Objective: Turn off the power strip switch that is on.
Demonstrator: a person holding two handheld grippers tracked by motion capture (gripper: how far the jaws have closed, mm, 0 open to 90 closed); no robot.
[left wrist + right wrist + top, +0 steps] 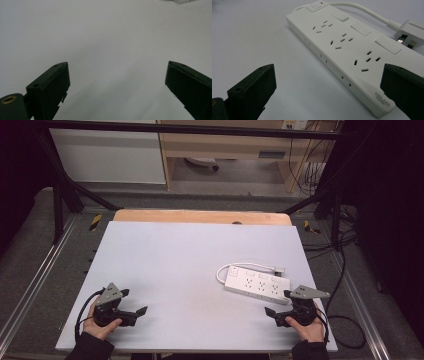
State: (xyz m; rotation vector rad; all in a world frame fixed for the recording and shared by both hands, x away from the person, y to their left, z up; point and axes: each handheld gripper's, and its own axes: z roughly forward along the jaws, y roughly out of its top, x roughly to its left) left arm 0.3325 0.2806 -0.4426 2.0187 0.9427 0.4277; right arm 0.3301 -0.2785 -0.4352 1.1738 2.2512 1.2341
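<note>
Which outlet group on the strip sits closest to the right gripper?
The end group on the white plastic power strip, by the DELIXI logo, farthest from the red-lit switch. It lies nearest the right gripper.

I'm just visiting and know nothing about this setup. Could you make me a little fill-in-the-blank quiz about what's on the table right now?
1. The white power strip lies nearest the person's ____ gripper.
2. The strip has ____ groups of sockets on top.
3. The left gripper has its jaws ____, with nothing between them.
4. The strip's plug is ____ any socket, lying loose on the table.

Missing words: right; three; open; not plugged into
</note>
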